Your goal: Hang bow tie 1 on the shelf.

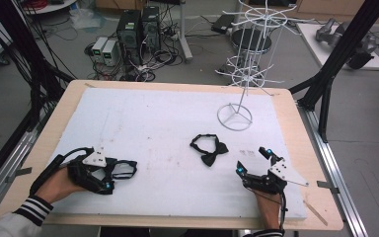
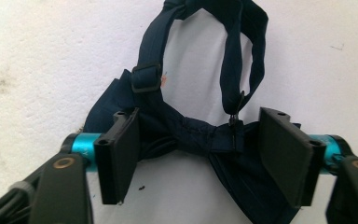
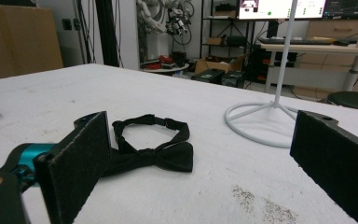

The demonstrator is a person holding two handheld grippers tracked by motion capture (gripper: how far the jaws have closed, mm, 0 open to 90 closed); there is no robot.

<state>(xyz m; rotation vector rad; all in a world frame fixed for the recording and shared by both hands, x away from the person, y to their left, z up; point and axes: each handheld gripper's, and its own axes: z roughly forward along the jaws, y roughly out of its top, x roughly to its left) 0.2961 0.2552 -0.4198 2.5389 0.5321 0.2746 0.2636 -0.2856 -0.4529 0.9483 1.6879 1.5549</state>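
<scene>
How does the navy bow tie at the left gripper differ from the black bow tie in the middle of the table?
Colour: the navy bow tie is dark blue, the black bow tie black. Place: the navy one lies between the left gripper's jaws; the black one lies free, ahead of the open right gripper. Both lie on the white table cover, straps looped.

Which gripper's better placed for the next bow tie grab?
Left. The left gripper already has its jaws either side of the navy bow tie knot. The right gripper is open, and the black bow tie lies ahead, clear of its pads.
</scene>
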